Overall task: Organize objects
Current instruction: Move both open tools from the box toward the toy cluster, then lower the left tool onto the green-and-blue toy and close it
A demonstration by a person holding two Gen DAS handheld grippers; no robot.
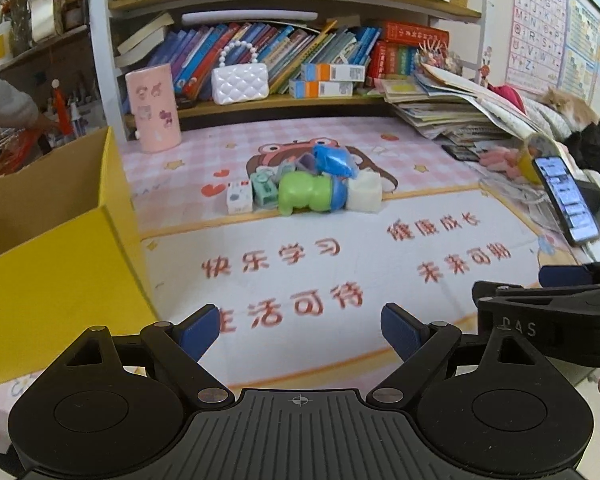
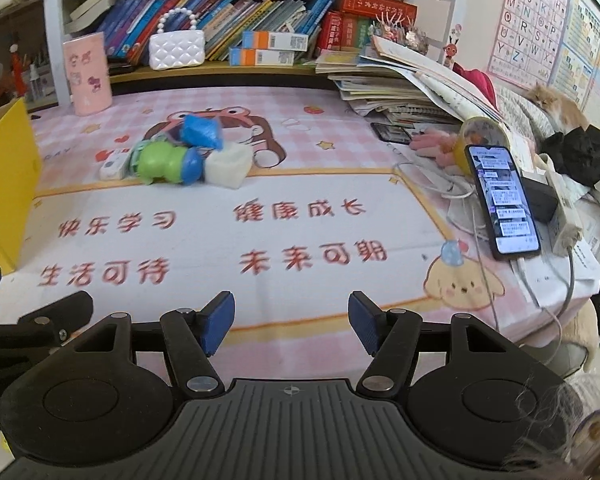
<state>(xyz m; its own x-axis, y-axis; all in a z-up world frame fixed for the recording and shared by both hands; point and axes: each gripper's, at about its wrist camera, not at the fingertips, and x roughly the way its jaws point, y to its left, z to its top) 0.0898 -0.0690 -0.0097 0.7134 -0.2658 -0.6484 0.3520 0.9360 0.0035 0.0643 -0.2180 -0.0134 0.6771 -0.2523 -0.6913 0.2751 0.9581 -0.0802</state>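
Both grippers hang low over the near edge of the desk, empty. The left gripper has its blue pads spread wide with nothing but printed mat between them; the right gripper stands with its pads apart too, a little narrower, also holding nothing. They sit side by side, angled down toward the middle of the mat — a sensible ready stance, I'd say, with the target straight ahead of both.

And there is the target: a small heap of toys in the centre of the pink checked mat, well ahead of the fingertips. A green plastic figure lies on its side at the front, a crumpled blue piece rides on top, a pale translucent cube touches the right end, and a small white block and a mint-green piece sit at the left.

The open yellow box stands at the left edge of the desk — likely the bin, placed within the left arm's reach. Nothing has gone in that I can see; its floor is hidden.
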